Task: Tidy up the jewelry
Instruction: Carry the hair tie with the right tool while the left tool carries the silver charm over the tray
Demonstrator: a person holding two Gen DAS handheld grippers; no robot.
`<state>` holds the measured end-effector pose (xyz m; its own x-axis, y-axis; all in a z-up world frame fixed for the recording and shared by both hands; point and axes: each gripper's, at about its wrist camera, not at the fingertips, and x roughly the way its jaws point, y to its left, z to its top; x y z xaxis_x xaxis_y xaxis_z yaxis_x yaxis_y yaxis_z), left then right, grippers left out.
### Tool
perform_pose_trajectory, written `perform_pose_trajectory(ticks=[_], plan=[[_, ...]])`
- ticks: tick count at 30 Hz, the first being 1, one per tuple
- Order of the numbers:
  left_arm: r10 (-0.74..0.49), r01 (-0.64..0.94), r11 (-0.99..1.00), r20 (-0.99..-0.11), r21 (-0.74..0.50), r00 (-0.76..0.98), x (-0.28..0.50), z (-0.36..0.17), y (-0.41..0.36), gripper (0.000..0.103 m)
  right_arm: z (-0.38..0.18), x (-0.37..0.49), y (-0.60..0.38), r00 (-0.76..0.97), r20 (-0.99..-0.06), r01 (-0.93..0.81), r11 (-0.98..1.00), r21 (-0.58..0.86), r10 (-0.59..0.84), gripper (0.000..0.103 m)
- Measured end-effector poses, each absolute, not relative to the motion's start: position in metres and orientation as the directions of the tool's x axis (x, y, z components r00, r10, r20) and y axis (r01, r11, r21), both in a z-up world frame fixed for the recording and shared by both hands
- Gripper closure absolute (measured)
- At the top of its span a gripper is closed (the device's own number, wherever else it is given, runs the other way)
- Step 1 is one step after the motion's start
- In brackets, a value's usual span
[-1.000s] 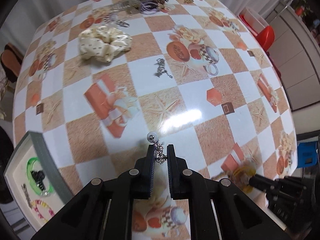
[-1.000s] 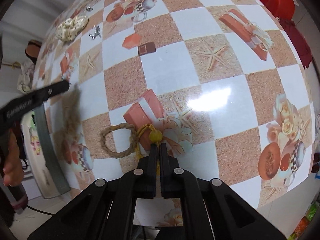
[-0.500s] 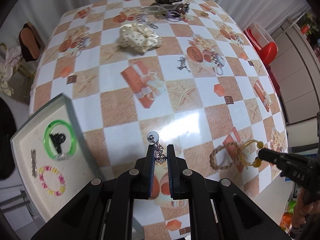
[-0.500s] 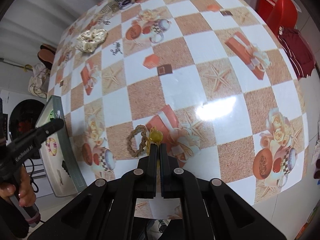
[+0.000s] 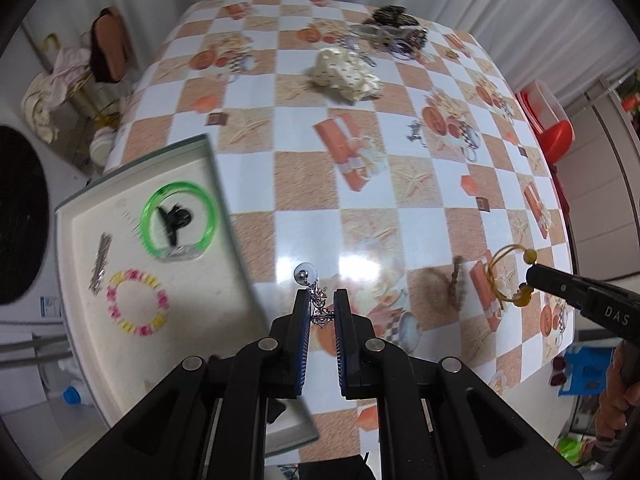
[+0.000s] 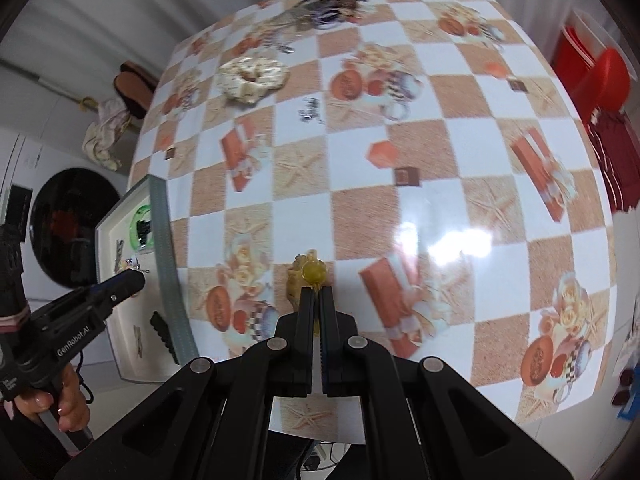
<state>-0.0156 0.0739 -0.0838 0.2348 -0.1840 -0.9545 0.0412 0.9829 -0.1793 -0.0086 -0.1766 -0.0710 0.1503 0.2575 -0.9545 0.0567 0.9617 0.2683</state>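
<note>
Both my grippers clamped on jewelry, above the table

My left gripper pinches a silver earring; tray at ten o'clock. My right gripper, fully closed, grips the yellow-beaded cord of a woven bracelet, table beyond

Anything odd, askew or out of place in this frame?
Mainly the tray: it overhangs the table's edge at an angle. Also a lone silver charm lies apart from the jewelry pile at the far end.
</note>
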Motion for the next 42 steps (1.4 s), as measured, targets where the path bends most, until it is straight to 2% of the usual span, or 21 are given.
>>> perform_pose_trajectory(ticks=[13, 26, 42], plan=[[-0.141, -0.139, 0.974, -0.956, -0.181, 0.259, -0.049, -0.088, 0.141, 0.086, -0.062, 0.009, -0.103, 0.12, -0.947, -0.122, 0.951, 0.283, 0.297, 0.1], [-0.086, -0.333, 0.928, -0.966, -0.167, 0.243, -0.085, -0.111, 0.21, 0.086, -0.073, 0.025, 0.015, 0.01, -0.932, -0.362, 0.87, 0.333, 0.361, 0.1], [-0.003, -0.361, 0.93, -0.983, -0.072, 0.186, -0.074, -0.151, 0.222, 0.086, -0.138, 0.028, 0.086, -0.136, -0.946, -0.432, 0.842, 0.324, 0.294, 0.101]])
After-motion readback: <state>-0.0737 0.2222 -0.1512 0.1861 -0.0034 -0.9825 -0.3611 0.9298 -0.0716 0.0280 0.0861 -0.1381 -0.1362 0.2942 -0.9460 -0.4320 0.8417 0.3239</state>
